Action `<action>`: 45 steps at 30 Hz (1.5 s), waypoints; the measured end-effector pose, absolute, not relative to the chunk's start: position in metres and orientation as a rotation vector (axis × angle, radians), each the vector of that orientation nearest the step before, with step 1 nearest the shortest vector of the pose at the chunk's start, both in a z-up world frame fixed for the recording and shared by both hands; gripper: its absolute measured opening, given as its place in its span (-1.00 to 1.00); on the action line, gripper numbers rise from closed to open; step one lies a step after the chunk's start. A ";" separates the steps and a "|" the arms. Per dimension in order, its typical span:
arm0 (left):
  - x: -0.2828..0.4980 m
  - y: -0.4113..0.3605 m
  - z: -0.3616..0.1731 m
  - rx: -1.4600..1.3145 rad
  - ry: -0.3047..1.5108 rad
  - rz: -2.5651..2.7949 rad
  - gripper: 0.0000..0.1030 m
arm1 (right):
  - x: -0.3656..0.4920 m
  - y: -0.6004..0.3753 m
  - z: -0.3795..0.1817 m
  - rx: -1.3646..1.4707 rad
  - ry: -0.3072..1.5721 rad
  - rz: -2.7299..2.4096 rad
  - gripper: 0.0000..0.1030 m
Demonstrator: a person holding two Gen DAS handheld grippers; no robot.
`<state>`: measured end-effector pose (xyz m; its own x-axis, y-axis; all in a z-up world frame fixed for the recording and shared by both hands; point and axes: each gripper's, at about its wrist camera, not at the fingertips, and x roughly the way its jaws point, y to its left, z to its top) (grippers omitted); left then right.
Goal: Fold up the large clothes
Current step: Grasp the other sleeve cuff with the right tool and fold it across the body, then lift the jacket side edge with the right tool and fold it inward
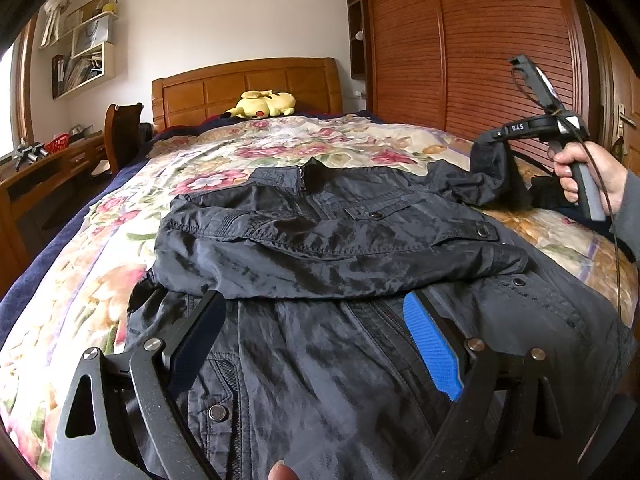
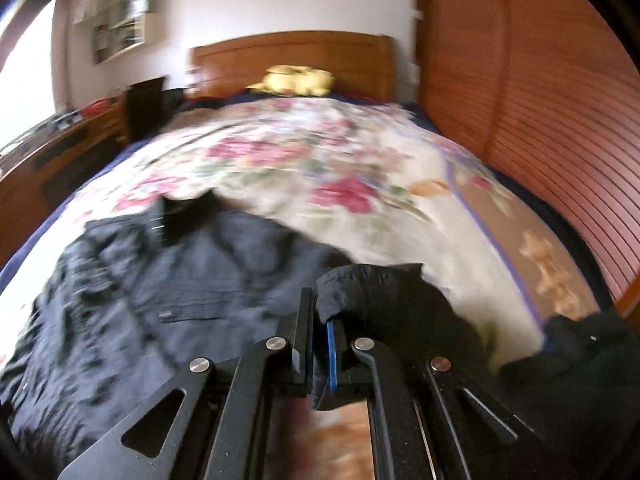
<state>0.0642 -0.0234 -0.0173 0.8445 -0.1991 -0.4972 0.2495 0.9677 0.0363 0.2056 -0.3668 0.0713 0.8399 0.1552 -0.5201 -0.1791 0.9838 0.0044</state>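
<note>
We see a dark jacket [image 1: 332,248] spread on a flowered bed [image 1: 280,148], collar toward the top of the frame. Our right gripper [image 2: 322,320], jaws pinched tight on the sleeve end [image 2: 360,284], holds it at the frame's right edge, well outside the jacket body. The sleeve runs leftward from there. Our left gripper [image 1: 316,340] hangs wide open over the hem, gripping nothing.

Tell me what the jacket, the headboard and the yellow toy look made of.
Jacket: thin woven synthetic, likely nylon; faint sheen, crisp crinkles, metal snaps.
Headboard: varnished wood; glossy orange-brown panels.
Yellow toy: soft plush; fuzzy, slumped shape.
</note>
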 end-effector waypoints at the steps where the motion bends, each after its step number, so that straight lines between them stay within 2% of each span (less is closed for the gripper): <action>1: 0.064 -0.023 -0.017 0.100 0.515 -0.237 0.77 | 0.200 -0.354 0.069 -0.059 0.542 0.208 -0.90; 8: 0.063 -0.021 -0.018 0.098 0.517 -0.236 0.77 | 0.170 -0.289 0.045 -0.164 0.548 0.376 -0.90; 18: 0.063 -0.015 -0.017 0.091 0.520 -0.237 0.77 | 0.171 -0.269 0.013 -0.168 0.646 0.373 -0.90; 19: 0.063 -0.015 -0.017 0.091 0.520 -0.236 0.77 | 0.170 -0.268 0.011 -0.172 0.655 0.370 -0.87; 21: 0.063 -0.015 -0.018 0.091 0.520 -0.236 0.77 | 0.165 -0.269 0.010 -0.176 0.676 0.355 -0.65; 23: 0.063 -0.016 -0.018 0.093 0.520 -0.236 0.77 | 0.159 -0.272 0.010 -0.176 0.691 0.346 -0.26; 25: 0.062 -0.015 -0.017 0.100 0.517 -0.237 0.77 | 0.152 -0.273 0.010 -0.171 0.699 0.350 -0.09; 32: 0.061 -0.015 -0.015 0.102 0.517 -0.234 0.77 | 0.115 -0.288 0.038 -0.195 0.622 0.358 -0.04; 36: 0.060 -0.016 -0.015 0.107 0.514 -0.234 0.77 | 0.101 -0.312 0.046 -0.187 0.577 0.318 0.14; 38: 0.060 -0.015 -0.015 0.110 0.514 -0.233 0.77 | 0.101 -0.324 0.045 -0.171 0.581 0.282 0.24; 45: 0.060 -0.016 -0.015 0.109 0.514 -0.232 0.77 | 0.117 -0.342 0.018 -0.194 0.661 0.178 0.25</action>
